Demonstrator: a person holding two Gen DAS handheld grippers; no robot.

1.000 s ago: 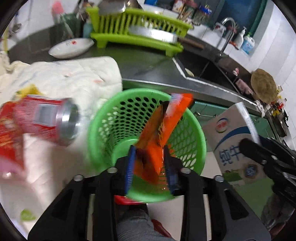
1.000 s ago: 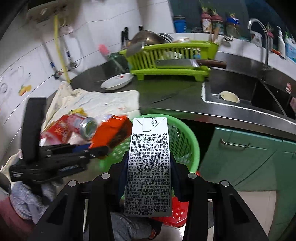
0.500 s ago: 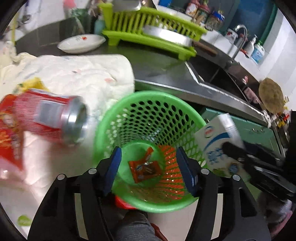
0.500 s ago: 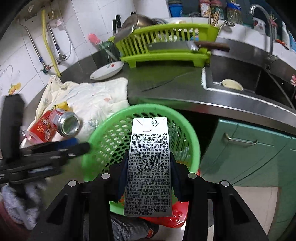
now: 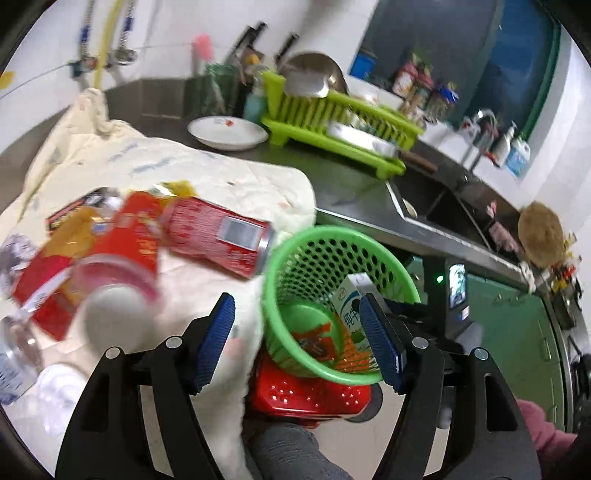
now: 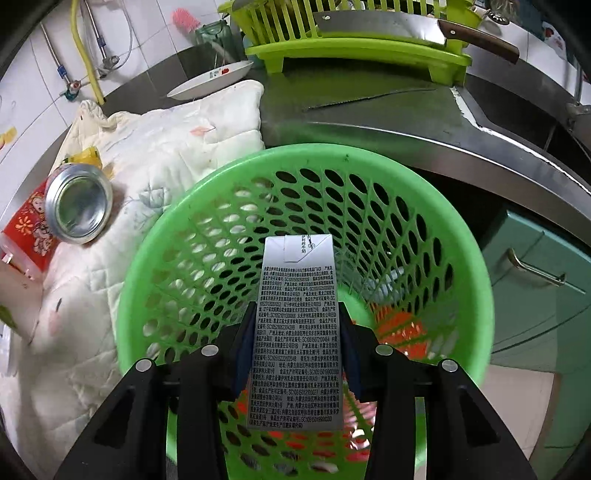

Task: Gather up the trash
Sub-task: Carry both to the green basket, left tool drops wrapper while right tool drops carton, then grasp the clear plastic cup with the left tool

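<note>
Grey bench runs along a tiled kitchen wall, with a lime dish rack at the back and a white quilted cloth spread over its near part. A green perforated basket is set in front of the bench edge, just beside the cloth. An orange wrapper is seen lying on the basket's bottom. A milk carton is pinched upright between the blue pads of the right claw and is held inside the basket's mouth, its grey face covered in small black print. The left claw is spread, its jaws having just been opening, and nothing is gripped between them.

Only from the left wrist are the carton's white and blue front, a red perforated thing under the basket, and a sink with a tap made out. On the cloth a red can is seen lying on its side among blurred red packets and a clear cup. From the right wrist the can's open silver end and a cleaver on the rack are shown.
</note>
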